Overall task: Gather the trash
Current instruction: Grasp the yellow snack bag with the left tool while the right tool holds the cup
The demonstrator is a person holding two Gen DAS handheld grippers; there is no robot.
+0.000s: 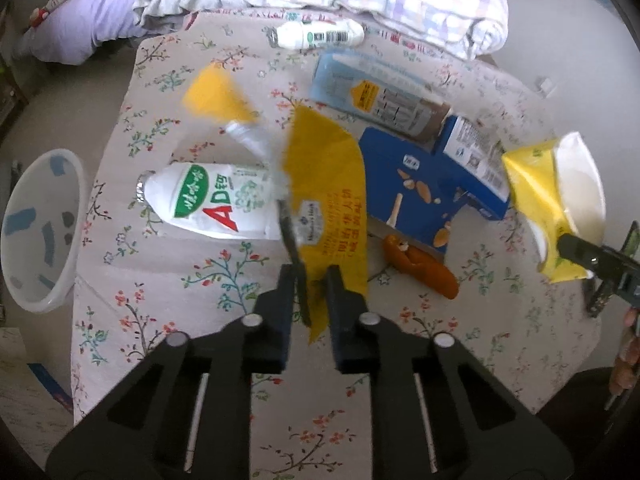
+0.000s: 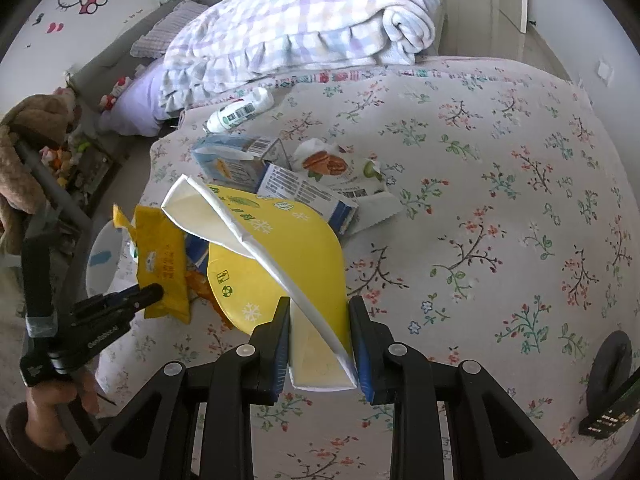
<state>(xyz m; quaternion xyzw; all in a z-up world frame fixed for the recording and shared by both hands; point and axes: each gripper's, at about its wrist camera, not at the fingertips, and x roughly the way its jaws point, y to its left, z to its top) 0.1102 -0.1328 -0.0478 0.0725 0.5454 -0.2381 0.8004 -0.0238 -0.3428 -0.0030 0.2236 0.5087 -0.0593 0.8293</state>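
1. floral bedspread [image 1: 168, 288] carries the scattered trash i see; white bin [image 1: 40, 232] stands beside it.
2. my right gripper [image 2: 320, 320] is clamped on a flattened yellow carton [image 2: 276, 280].
3. my left gripper [image 1: 310, 284] pinches a yellow wrapper [image 1: 328, 184].

The white pouch [image 1: 208, 200] lying on the bed carries large red letters "AD" beside a green oval with Korean writing. A small white bottle [image 1: 320, 34] shows a barcode, and the yellow paper carton [image 2: 276, 264] bears a recycling sign and snowflakes.
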